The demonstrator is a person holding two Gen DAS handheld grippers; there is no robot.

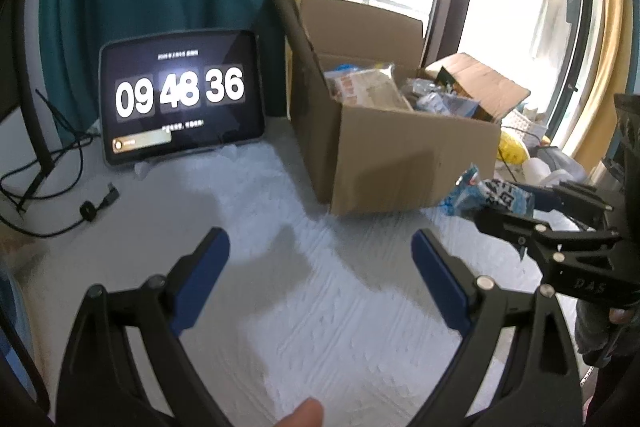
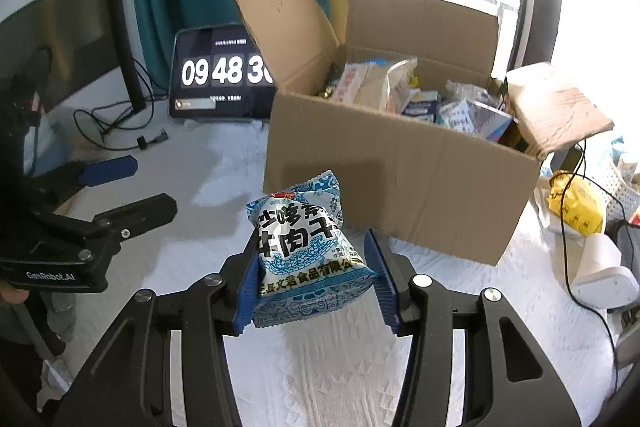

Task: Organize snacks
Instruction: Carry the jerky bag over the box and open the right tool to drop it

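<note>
1. The white surface (image 2: 340, 367) spreads below both sets of jaws.
2. An open cardboard box (image 2: 400, 179), packed with assorted snack packets, stands just beyond the right jaws and ahead-right of the left jaws.
3. A tablet clock (image 1: 182, 95) leans well ahead of the left jaws, beside the box.
4. The left gripper (image 1: 320, 267) has its jaws wide apart, nothing between them.
5. The right gripper (image 2: 316, 275) has its jaws clamped on a blue-and-white snack packet (image 2: 306, 251), held off the surface in front of the box's near wall.
</note>
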